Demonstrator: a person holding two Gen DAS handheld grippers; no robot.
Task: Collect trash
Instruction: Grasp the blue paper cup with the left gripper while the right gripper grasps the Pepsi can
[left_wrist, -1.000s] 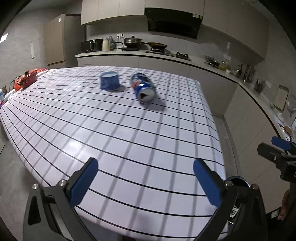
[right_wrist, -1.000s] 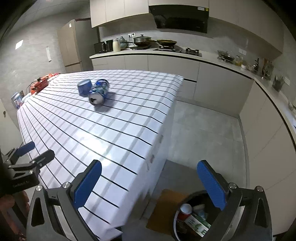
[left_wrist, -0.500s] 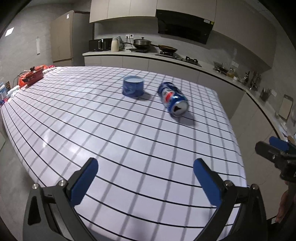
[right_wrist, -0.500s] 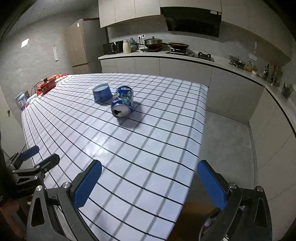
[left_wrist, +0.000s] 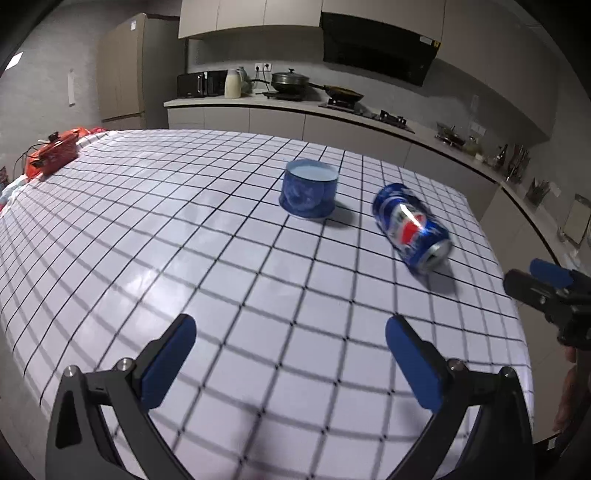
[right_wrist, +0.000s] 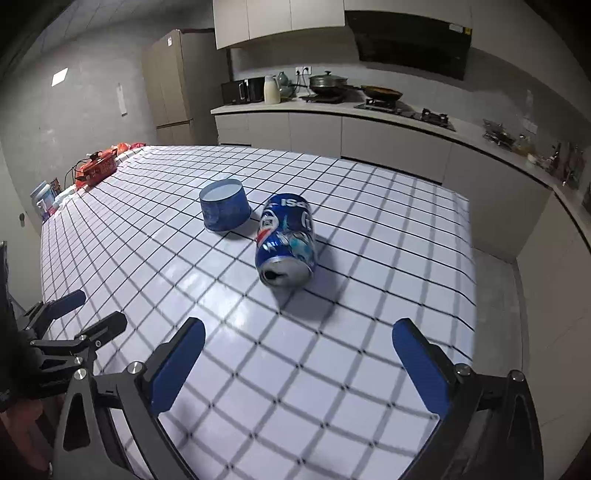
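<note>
A blue soda can (left_wrist: 412, 229) (right_wrist: 286, 240) lies on its side on the white checked tablecloth (left_wrist: 184, 240) (right_wrist: 369, 229), its opened top facing the right gripper. Just left of it a blue paper cup (left_wrist: 309, 194) (right_wrist: 224, 205) stands upside down. My left gripper (left_wrist: 290, 356) hovers open over the near part of the table, well short of both. My right gripper (right_wrist: 298, 356) is open too, in line with the can and a short way before it. Each gripper shows at the edge of the other's view: the right one (left_wrist: 543, 282), the left one (right_wrist: 77, 314).
A red box with cables (left_wrist: 53, 153) (right_wrist: 96, 168) sits at the table's far left corner. Beyond the table runs a kitchen counter (left_wrist: 332, 110) with pots and a stove. The table's right edge (right_wrist: 471, 258) drops to a grey floor (right_wrist: 496, 295).
Both grippers moved forward over the table and turned toward the can and cup, which now look larger and nearer. The bin on the floor has left the right wrist view.
</note>
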